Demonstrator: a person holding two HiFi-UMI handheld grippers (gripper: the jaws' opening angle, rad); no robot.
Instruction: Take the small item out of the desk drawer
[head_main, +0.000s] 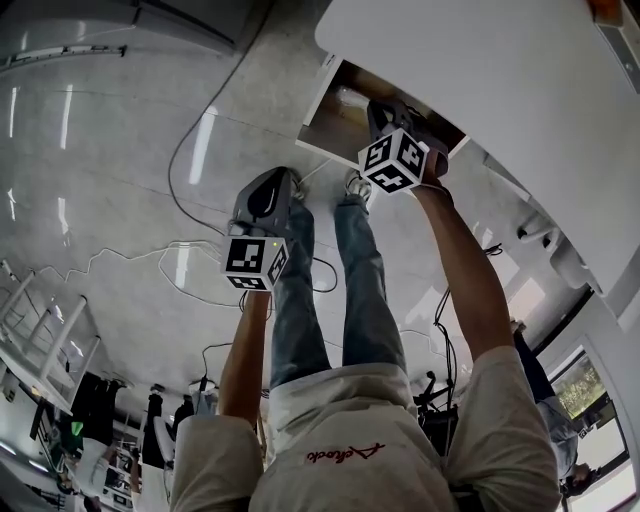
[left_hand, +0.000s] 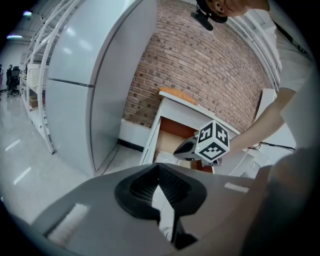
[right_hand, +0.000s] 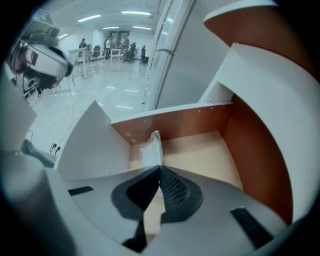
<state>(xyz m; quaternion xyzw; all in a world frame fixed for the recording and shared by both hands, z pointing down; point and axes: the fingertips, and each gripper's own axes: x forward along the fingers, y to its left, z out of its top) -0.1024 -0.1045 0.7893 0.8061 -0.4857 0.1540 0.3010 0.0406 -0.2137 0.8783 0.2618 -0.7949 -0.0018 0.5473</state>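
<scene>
The desk drawer (head_main: 312, 118) is pulled out below the white desk top (head_main: 500, 80). My right gripper (head_main: 385, 115) reaches down into it. In the right gripper view the right gripper (right_hand: 159, 167) is shut on a small clear plastic packet (right_hand: 151, 146), which sticks up past the tips above the tan drawer floor (right_hand: 210, 150). My left gripper (head_main: 282, 183) hangs over the floor to the drawer's left, apart from it. The left gripper (left_hand: 159, 169) is shut with nothing in it, and its view shows the drawer (left_hand: 170, 136) and the right gripper's marker cube (left_hand: 214, 142).
Cables (head_main: 190, 140) trail over the glossy floor left of the desk. The person's legs (head_main: 350, 290) stand between the two arms. A tall white cabinet (left_hand: 90, 75) and a brick wall (left_hand: 200, 65) stand beside the desk. A white rack (head_main: 40, 330) is at the far left.
</scene>
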